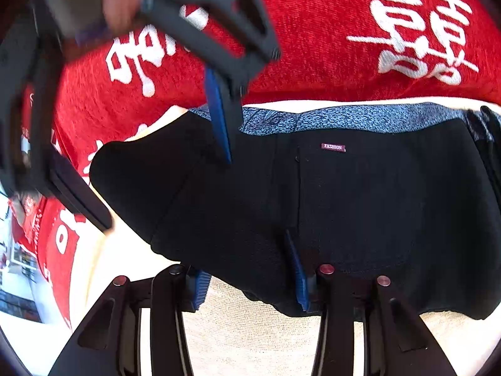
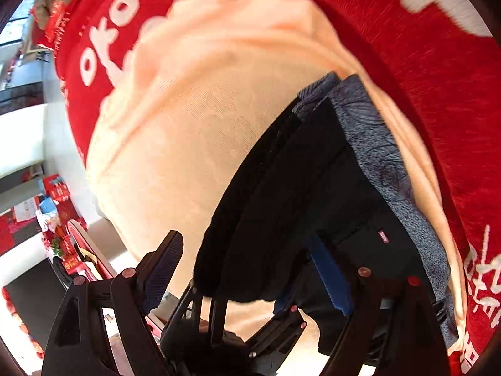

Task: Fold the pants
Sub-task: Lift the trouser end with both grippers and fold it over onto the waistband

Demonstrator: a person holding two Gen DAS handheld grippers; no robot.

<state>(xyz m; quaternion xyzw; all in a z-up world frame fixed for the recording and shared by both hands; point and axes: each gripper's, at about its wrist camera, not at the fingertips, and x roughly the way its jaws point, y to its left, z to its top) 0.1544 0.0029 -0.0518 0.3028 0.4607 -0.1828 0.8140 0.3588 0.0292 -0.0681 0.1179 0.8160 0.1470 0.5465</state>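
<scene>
Black pants (image 1: 313,194) lie folded in a flat bundle on a cream towel (image 1: 250,338); a small "FASHION" label (image 1: 333,147) shows on top. My left gripper (image 1: 250,282) is open, its blue-padded fingers (image 1: 299,275) straddling the near edge of the pants. My right gripper (image 1: 169,185) comes in from the upper left, open, one blue finger (image 1: 219,116) over the pants' far left part. In the right wrist view the right gripper (image 2: 247,269) is open over the pants (image 2: 281,213), with the left gripper (image 2: 238,329) below it.
A blue-grey patterned garment (image 1: 344,117) lies under the pants' far edge, also in the right wrist view (image 2: 382,163). A red blanket with white characters (image 1: 344,47) covers the surface around the towel (image 2: 188,125). A room with red decorations (image 2: 56,225) lies beyond the left edge.
</scene>
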